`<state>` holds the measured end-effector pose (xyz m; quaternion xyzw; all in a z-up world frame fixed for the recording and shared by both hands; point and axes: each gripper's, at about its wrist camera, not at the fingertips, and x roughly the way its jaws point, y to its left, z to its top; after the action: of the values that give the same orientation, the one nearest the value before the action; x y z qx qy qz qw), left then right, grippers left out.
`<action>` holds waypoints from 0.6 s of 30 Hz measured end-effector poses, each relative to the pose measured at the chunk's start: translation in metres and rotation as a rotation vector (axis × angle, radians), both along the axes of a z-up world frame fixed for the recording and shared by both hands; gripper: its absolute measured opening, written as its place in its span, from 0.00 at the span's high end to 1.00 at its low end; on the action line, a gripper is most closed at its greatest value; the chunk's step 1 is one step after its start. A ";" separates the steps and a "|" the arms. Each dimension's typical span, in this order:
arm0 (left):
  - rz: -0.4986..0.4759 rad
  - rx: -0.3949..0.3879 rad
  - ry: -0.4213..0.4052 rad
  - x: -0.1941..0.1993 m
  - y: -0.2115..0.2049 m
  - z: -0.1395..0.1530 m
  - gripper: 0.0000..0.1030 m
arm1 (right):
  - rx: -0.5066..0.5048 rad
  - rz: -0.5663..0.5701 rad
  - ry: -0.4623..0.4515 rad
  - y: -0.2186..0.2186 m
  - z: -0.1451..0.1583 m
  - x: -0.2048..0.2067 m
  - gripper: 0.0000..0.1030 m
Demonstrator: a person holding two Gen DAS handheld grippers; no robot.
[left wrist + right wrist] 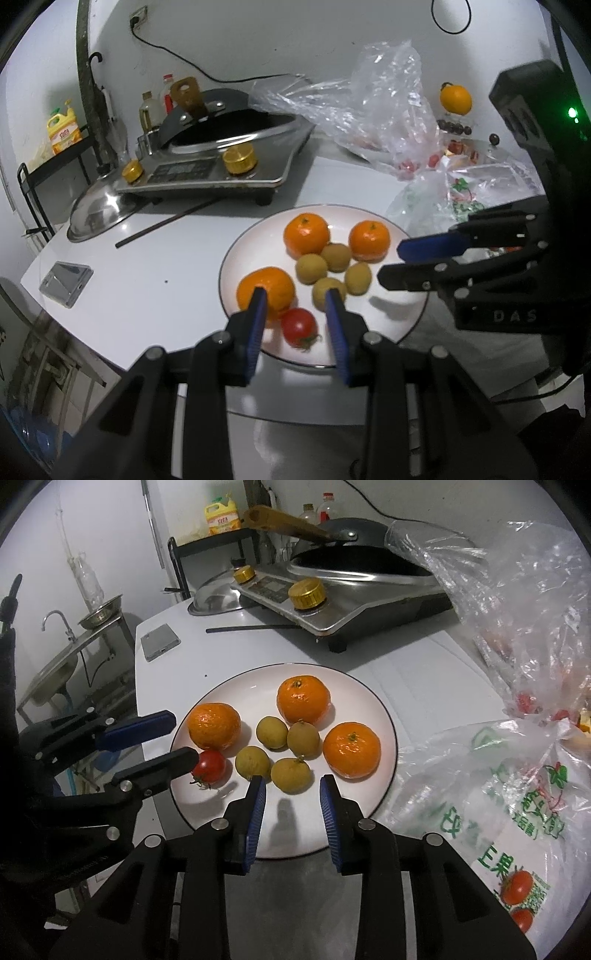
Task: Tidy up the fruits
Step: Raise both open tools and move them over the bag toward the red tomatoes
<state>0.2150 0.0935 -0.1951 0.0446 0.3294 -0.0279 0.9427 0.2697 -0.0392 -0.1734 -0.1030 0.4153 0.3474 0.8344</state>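
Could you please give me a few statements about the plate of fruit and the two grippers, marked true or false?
1. Three oranges lie on the plate. True.
2. The tomato sits inside the plastic bag. False: it lies on the plate near the left gripper.
3. The right gripper holds a small brown fruit. False: nothing is between its fingers.
4. Four small brown fruits cluster mid-plate. True.
5. A phone lies on the counter beyond the plate. True.
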 end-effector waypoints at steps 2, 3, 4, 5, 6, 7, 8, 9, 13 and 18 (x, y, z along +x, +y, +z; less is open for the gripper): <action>-0.004 -0.003 -0.002 -0.001 -0.004 0.002 0.67 | 0.004 -0.007 -0.007 -0.005 0.004 -0.003 0.69; -0.005 -0.004 -0.004 -0.001 -0.005 0.003 0.67 | 0.005 -0.010 -0.011 -0.008 0.005 -0.005 0.69; -0.006 -0.004 -0.004 -0.002 -0.008 0.004 0.67 | 0.008 -0.014 -0.014 -0.011 0.007 -0.006 0.69; -0.007 -0.003 -0.004 -0.003 -0.009 0.005 0.67 | 0.010 -0.017 -0.018 -0.013 0.009 -0.008 0.69; -0.009 -0.001 -0.004 -0.003 -0.011 0.005 0.67 | 0.011 -0.020 -0.020 -0.015 0.010 -0.009 0.69; -0.010 0.001 -0.004 -0.004 -0.013 0.006 0.67 | 0.013 -0.023 -0.024 -0.018 0.012 -0.011 0.69; -0.013 0.003 -0.005 -0.006 -0.016 0.008 0.67 | 0.015 -0.027 -0.027 -0.021 0.013 -0.013 0.69; -0.015 0.005 -0.005 -0.006 -0.019 0.009 0.67 | 0.017 -0.030 -0.030 -0.024 0.014 -0.014 0.69; -0.025 0.012 -0.010 -0.010 -0.028 0.012 0.63 | 0.029 -0.041 -0.041 -0.034 0.019 -0.020 0.69; -0.045 0.017 -0.013 -0.016 -0.042 0.018 0.55 | 0.044 -0.052 -0.055 -0.048 0.026 -0.028 0.69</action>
<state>0.1991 0.0518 -0.1774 0.0604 0.3227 -0.0460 0.9435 0.2416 -0.0869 -0.1473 -0.0831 0.3871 0.3318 0.8562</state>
